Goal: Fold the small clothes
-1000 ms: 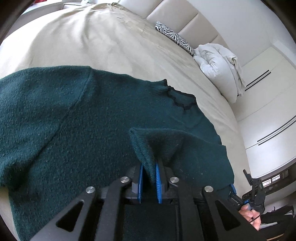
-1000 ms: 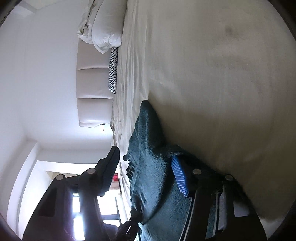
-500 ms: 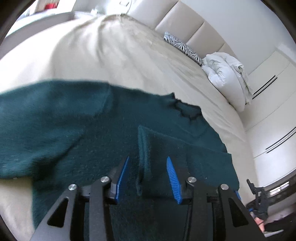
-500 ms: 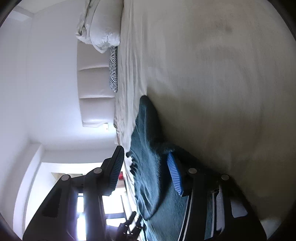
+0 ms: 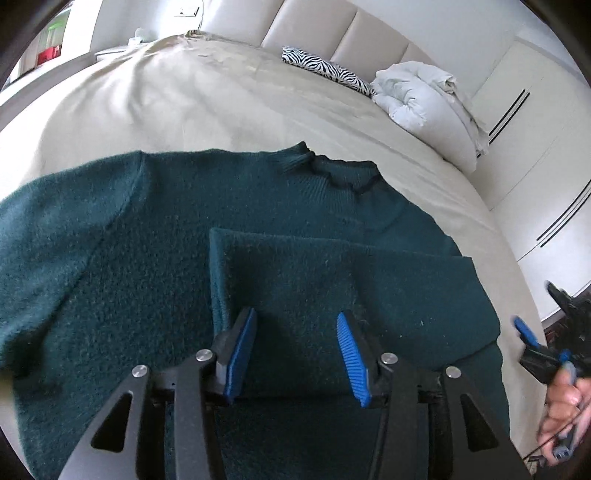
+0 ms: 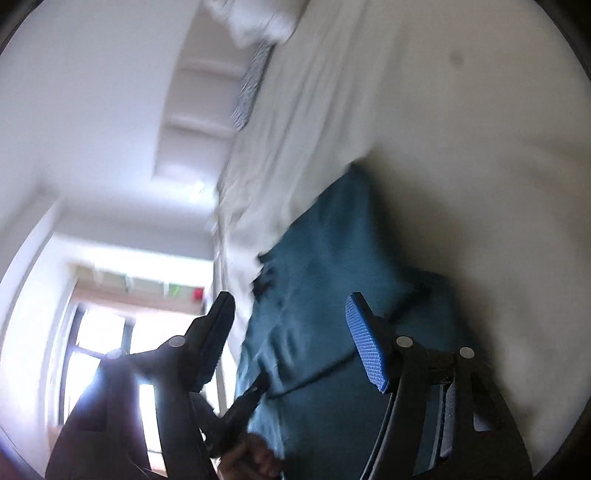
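A dark green knit sweater (image 5: 155, 236) lies spread on the beige bed (image 5: 207, 96), collar toward the headboard. One sleeve (image 5: 332, 266) is folded across its body. My left gripper (image 5: 295, 347) hovers just above the folded sleeve, open and empty. My right gripper (image 6: 291, 332) is open and empty, tilted sideways above the sweater's edge (image 6: 332, 258); that view is blurred. The right gripper also shows at the right edge of the left wrist view (image 5: 535, 339), held in a hand.
A zebra-print pillow (image 5: 325, 70) and a bundled white duvet (image 5: 424, 96) lie by the padded headboard (image 5: 332, 33). White wardrobes (image 5: 535, 129) stand to the right. A bright window (image 6: 96, 354) shows in the right wrist view.
My left gripper let go of the sleeve cuff and opened, leaving the sleeve flat on the sweater, then drew back. My right gripper swung and tilted, staying open.
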Tool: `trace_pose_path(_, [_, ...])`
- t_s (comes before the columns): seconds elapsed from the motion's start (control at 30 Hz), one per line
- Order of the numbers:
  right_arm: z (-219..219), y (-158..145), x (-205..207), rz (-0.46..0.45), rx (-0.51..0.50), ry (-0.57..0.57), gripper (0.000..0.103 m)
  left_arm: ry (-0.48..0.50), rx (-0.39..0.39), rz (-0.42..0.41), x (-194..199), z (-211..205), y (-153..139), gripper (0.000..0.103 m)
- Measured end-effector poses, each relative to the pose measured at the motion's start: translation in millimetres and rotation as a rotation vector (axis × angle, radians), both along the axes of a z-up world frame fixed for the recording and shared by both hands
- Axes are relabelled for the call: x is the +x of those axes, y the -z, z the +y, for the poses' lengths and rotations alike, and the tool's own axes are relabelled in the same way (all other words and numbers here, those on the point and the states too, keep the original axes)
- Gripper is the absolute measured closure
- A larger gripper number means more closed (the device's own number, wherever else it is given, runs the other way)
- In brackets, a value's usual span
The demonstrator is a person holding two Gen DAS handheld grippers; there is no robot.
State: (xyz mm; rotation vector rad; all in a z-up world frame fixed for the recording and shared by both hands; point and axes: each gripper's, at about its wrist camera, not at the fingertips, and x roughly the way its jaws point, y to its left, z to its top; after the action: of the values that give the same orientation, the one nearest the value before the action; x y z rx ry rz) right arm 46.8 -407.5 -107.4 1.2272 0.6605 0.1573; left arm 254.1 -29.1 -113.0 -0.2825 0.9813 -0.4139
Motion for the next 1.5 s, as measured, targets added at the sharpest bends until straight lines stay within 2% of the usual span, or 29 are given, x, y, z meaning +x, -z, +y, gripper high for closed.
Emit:
trace_pose_path(0.1, [0,24,34,0.086,-0.013,-0.043,0.039,0.018,0.006,-0.002,2,0,1,0.055])
trace_pose_path(0.17, [-7,41,53,0.148,-0.002,-0.074,0.044,0.030,-0.015,-0.017,1,3,5,0.055])
trace_pose_path(0.27, [-20,41,57,0.121,0.066,-0.056,0.043,0.033,-0.096,-0.040,0,13,10,0.056])
trace_pose_path(0.37, [-31,27,63,0.102,0.002,-0.042,0.040,0.014,-0.156,-0.028,4,22,16,0.063])
trace_pose_path(0.43, [-36,25,74,0.107,0.000,-0.051,0.036,0.006,-0.166,-0.025,4,23,18,0.068])
trace_pose_path(0.57, [-44,32,100,0.122,0.020,-0.050,0.036,-0.011,-0.193,-0.018,5,28,22,0.076])
trace_pose_path(0.73, [-66,48,112,0.080,0.115,0.007,0.037,-0.020,-0.201,-0.020,4,29,24,0.079])
trace_pose_path(0.8, [-68,48,105,0.050,0.119,0.005,0.037,-0.019,-0.201,-0.024,3,30,24,0.080])
trace_pose_path(0.93, [-59,41,84,0.066,0.032,-0.055,0.037,-0.019,-0.200,-0.027,2,31,24,0.079])
trace_pose_path(1.07, [-50,38,56,0.070,0.042,-0.087,0.037,-0.019,-0.204,-0.029,0,32,26,0.080])
trace_pose_path(1.2, [-50,34,14,0.072,0.016,-0.099,0.037,-0.019,-0.207,-0.034,-2,33,26,0.079])
trace_pose_path(1.33, [-45,18,-39,0.053,-0.011,-0.055,0.035,-0.021,-0.227,-0.033,-3,36,25,0.079])
trace_pose_path(1.47, [-8,6,-89,0.016,-0.037,-0.072,0.035,-0.046,-0.294,0.007,-5,50,19,0.078])
trace_pose_path(1.5, [1,5,-98,0.005,-0.053,-0.084,0.035,-0.063,-0.310,0.019,-9,55,15,0.073])
